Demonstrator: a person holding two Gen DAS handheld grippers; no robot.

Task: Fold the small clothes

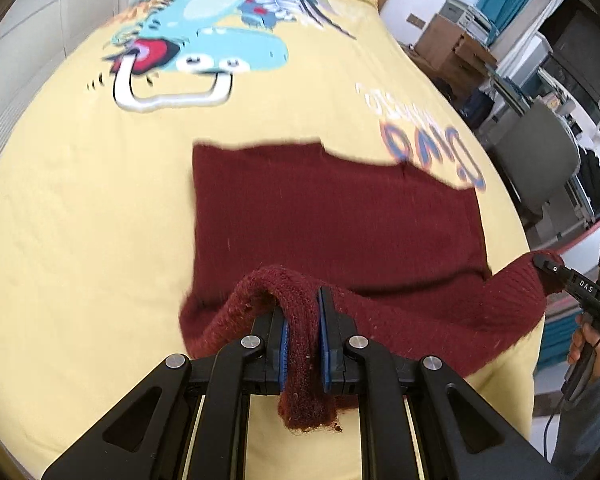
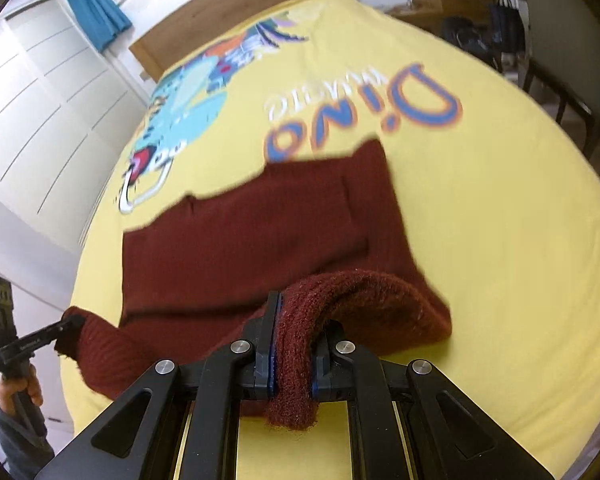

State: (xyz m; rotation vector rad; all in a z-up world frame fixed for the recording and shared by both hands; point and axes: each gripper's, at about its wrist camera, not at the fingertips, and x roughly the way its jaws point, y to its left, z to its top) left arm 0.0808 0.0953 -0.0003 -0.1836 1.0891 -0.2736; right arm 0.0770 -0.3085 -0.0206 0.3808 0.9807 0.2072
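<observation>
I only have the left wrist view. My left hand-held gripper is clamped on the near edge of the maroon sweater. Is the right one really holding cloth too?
Observer: Yes. The right hand-held gripper is shut on a thick roll of the maroon sweater.
Operator: Anything past its right side that I miss?
Observer: Only bare yellow blanket there.
Operator: What does the print under the far edge read?
Observer: "Dino", upside down; the sweater's far corner covers part of it.

Sweater (image 1: pixel 332 216) on bedspread (image 1: pixel 80 200); near edge in both tongs.
</observation>
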